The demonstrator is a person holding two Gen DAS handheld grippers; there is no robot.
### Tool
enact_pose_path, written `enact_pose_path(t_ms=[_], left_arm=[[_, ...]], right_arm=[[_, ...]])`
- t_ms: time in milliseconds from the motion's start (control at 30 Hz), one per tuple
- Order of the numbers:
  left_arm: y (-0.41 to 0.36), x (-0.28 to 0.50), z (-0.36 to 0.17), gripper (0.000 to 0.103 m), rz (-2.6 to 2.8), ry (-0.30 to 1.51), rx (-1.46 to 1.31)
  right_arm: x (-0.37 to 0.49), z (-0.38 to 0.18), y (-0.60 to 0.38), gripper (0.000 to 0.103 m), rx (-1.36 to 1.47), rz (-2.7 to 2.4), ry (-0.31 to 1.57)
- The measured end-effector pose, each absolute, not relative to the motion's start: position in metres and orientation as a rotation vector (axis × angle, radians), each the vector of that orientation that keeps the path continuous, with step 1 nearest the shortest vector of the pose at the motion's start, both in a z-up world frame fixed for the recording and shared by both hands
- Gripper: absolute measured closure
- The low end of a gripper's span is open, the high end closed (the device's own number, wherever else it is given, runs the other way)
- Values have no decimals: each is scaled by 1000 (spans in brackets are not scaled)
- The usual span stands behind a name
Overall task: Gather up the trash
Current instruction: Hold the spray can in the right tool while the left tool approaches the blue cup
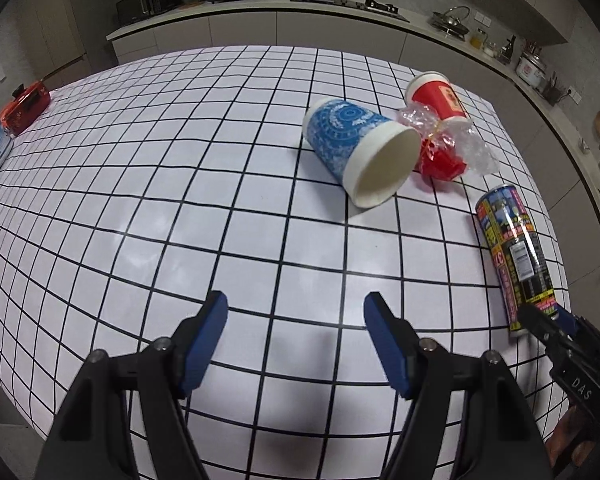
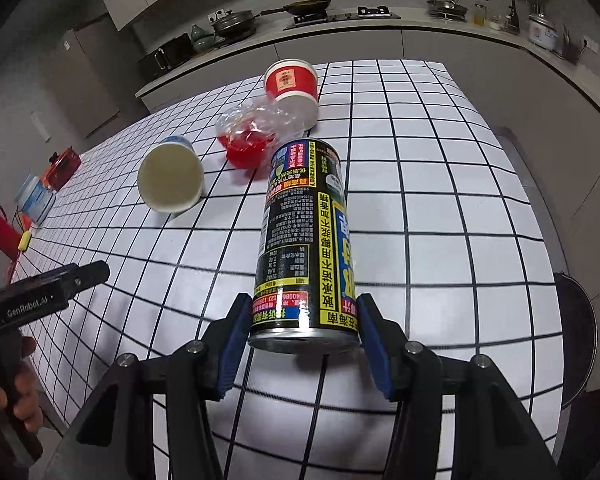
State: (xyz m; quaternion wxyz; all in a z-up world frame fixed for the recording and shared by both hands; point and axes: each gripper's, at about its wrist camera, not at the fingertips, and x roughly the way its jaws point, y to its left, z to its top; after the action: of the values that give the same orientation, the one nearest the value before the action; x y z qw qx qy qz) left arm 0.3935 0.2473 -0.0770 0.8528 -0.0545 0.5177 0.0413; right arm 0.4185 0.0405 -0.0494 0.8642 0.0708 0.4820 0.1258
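Can (image 2: 304, 240): lying on gridded table (image 2: 440, 208), base between pads of right gripper (image 2: 302, 336), jaws bracketing it, contact uncertain. Left gripper (image 1: 296, 344): spread, holding nothing. Blue cup (image 2: 170, 178) at 10 o'clock of can. Risk: round can rolls or slips during closure.

A white table (image 1: 148, 216) with a black grid carries a blue patterned cup (image 1: 356, 152) on its side, a red cup (image 1: 436, 96) also tipped over, crumpled clear wrap (image 1: 472, 148) over red plastic between them, and a black can (image 1: 516, 256) lying near the edge.
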Motion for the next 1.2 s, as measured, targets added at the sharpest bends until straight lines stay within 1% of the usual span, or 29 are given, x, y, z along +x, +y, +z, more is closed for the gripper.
enact_pose_path(t_ms=[367, 700, 900, 1200], left_arm=[[235, 404, -75, 31, 128, 1077, -122], [223, 412, -76, 31, 101, 1078, -102], [230, 429, -79, 31, 56, 1079, -98], [234, 454, -77, 31, -53, 1088, -54]], right_arm=[[424, -28, 30, 45, 157, 312, 939], [431, -39, 29, 45, 165, 301, 975], [432, -25, 33, 45, 190, 271, 926], [431, -26, 49, 45, 223, 175, 927]])
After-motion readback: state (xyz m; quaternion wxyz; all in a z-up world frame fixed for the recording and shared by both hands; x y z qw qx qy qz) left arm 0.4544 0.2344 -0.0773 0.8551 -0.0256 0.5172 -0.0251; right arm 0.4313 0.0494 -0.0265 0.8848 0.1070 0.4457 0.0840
